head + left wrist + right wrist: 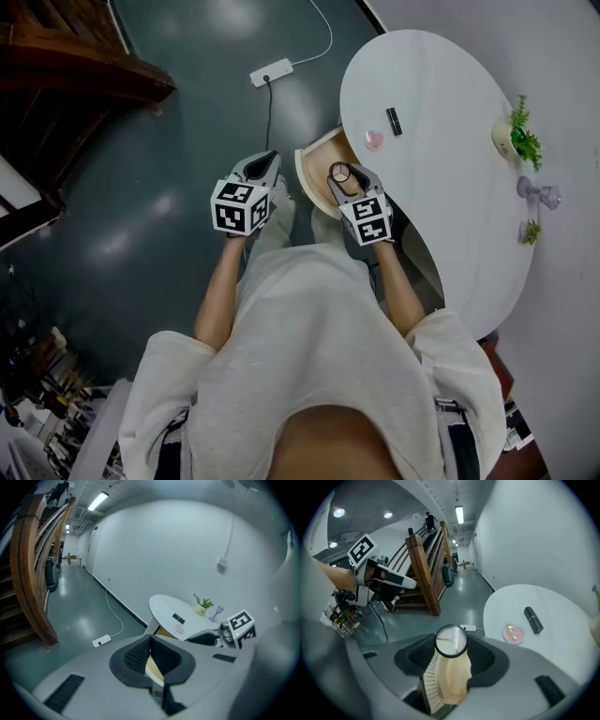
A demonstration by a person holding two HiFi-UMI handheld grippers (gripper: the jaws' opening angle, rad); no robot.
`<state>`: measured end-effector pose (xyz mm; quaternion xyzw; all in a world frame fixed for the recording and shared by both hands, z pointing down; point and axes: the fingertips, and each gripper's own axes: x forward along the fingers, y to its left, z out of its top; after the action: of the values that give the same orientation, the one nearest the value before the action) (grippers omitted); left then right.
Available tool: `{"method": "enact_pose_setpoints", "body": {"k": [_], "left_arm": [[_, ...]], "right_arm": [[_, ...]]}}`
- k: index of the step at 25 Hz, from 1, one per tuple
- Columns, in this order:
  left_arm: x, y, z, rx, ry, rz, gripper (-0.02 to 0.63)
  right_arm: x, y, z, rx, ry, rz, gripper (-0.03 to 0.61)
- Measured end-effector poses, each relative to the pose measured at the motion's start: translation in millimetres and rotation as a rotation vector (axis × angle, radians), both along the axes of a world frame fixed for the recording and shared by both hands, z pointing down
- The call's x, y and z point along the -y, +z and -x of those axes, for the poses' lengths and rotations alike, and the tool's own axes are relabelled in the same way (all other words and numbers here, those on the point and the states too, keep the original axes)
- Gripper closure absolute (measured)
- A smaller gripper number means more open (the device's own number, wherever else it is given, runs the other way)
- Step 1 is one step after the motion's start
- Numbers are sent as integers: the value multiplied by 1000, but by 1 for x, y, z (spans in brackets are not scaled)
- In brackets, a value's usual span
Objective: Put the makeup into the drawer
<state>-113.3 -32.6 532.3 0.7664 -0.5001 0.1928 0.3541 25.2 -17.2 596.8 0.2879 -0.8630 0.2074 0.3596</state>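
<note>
My right gripper [342, 175] [451, 644] is shut on a round black-rimmed compact [451, 641] [339, 172] and hangs over the open wooden drawer [317, 161] [452, 679] under the white table [441, 178]. On that table lie a pink heart-shaped compact [374, 140] [513, 633] [180, 628] and a black lipstick [394, 120] [533, 619] [178, 618]. My left gripper [266, 163] [150, 641] hovers just left of the drawer, its jaws shut with nothing between them.
A potted plant [516, 134], a glass ornament [539, 194] and a small sprig [531, 232] stand at the table's far side. A white power strip [272, 72] with its cable lies on the dark floor. A wooden staircase [66, 66] rises at the left.
</note>
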Motion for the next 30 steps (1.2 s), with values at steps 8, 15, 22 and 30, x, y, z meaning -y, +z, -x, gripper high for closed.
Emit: {"method": "enact_pose_setpoints", "body": {"k": [8,15,22,30], "left_arm": [[-8,24,17,-23,-8,49,603],[-8,52,22,-32,5,97,603],[1,72,32,-38,0,121,603],[11,85,42,-30,-1,127,603]], "right_arm": [[-8,66,30,-71,-51,108,364],[1,137,32,-156,-48,196,364],[9,194,38,-224,-71,277,364],[7,251,37,-314,-79,370,364]]}}
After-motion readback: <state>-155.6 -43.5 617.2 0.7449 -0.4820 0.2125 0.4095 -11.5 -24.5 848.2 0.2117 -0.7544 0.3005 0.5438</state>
